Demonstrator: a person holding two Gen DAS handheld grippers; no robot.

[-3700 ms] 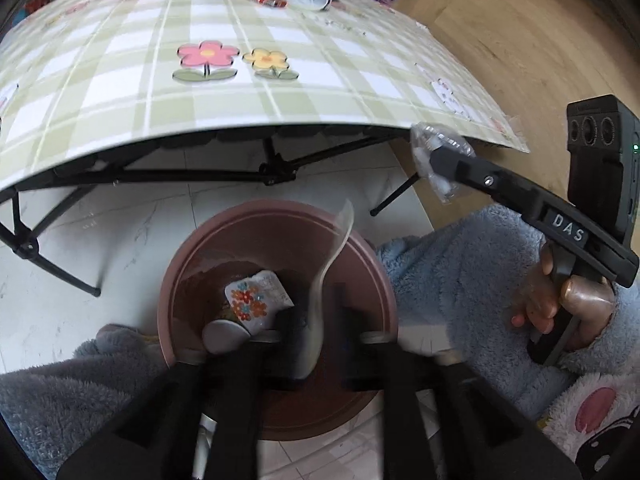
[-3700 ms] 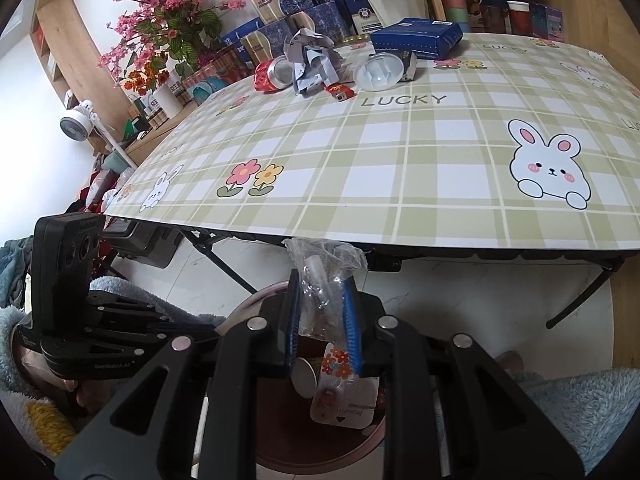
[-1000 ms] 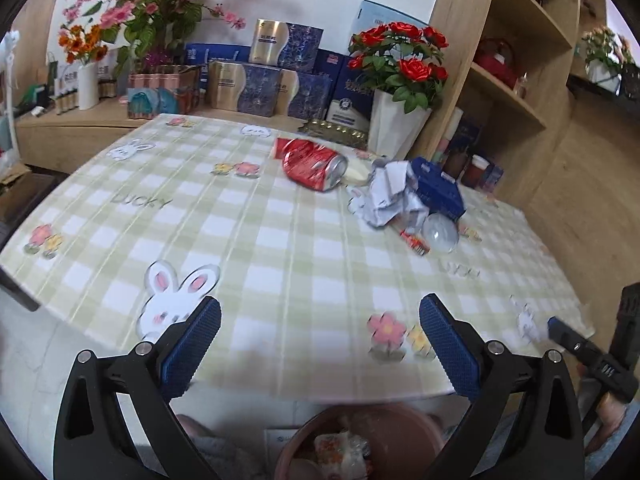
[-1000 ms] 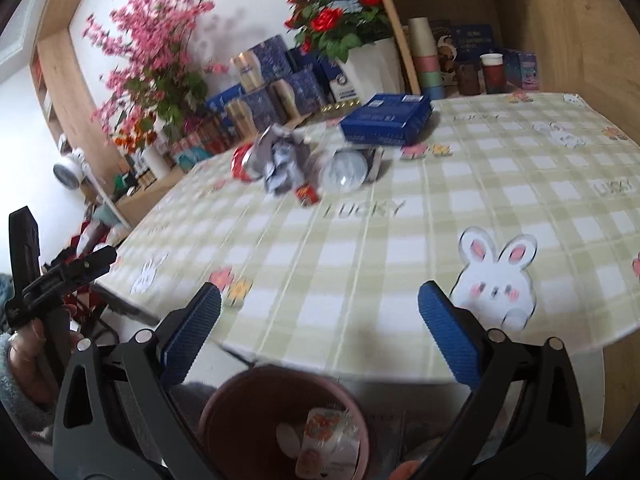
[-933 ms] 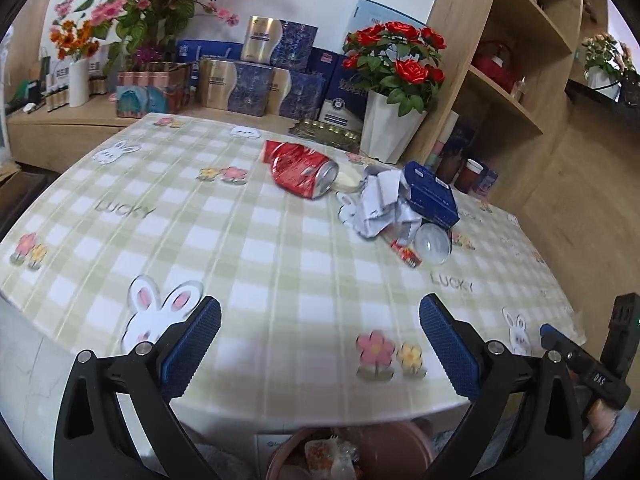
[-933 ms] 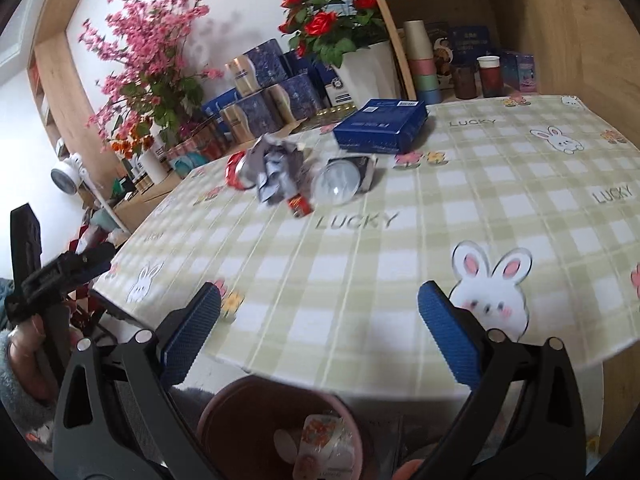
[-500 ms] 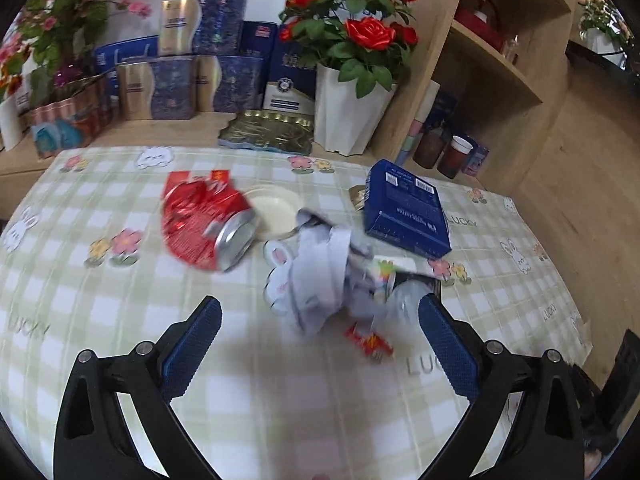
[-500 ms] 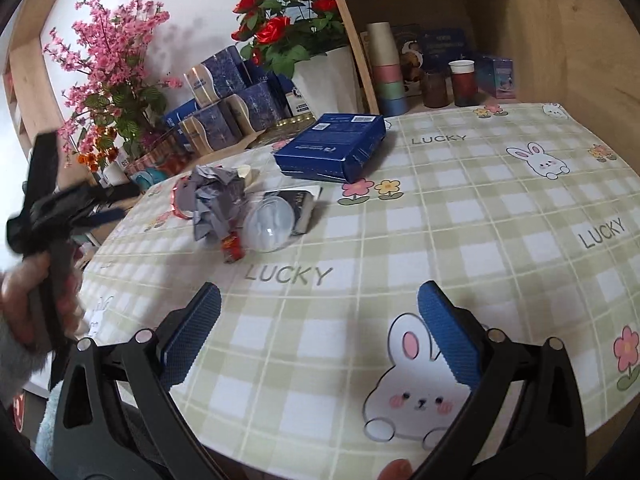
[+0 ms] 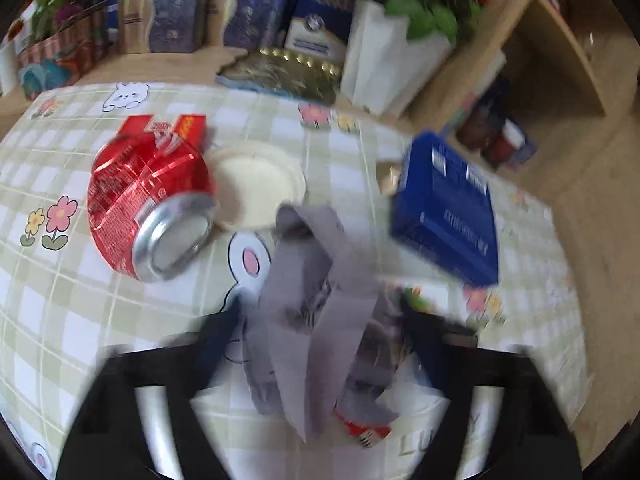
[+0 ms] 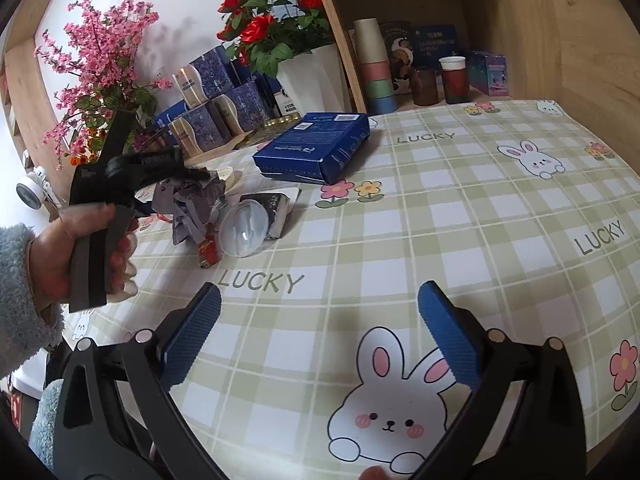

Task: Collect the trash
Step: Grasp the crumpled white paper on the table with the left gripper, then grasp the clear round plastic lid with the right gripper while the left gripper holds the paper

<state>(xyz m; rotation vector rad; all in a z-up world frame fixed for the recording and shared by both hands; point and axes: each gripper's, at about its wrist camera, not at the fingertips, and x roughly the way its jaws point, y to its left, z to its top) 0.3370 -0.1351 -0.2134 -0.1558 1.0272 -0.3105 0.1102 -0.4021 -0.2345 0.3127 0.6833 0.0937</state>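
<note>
The left gripper [image 9: 320,344] sat right at the crumpled grey paper [image 9: 316,312], a finger on either side of it at 6 o'clock in the left wrist view. The frame was blurred, so whether the pads had bitten yet was hard to tell; they looked still spread around the wad. The right gripper [image 10: 318,332] hung wide and empty over the checked tablecloth [image 10: 460,208].

Plenty remained on the table. Under the paper lay a small red wrapper [image 9: 360,432]; the right view showed a clear plastic lid [image 10: 244,232] beside it. Farther off, at 10 o'clock, lay the crushed red can [image 9: 148,200] with a white dish [image 9: 256,184] just behind it, and the blue box [image 9: 444,208] at 2 o'clock.

A second before, both grippers had hovered at the table's near edge above a brown bin already holding a few scraps — that bin was now out of sight. The left one had since swept across to the pile, while the right had only edged forward.
</note>
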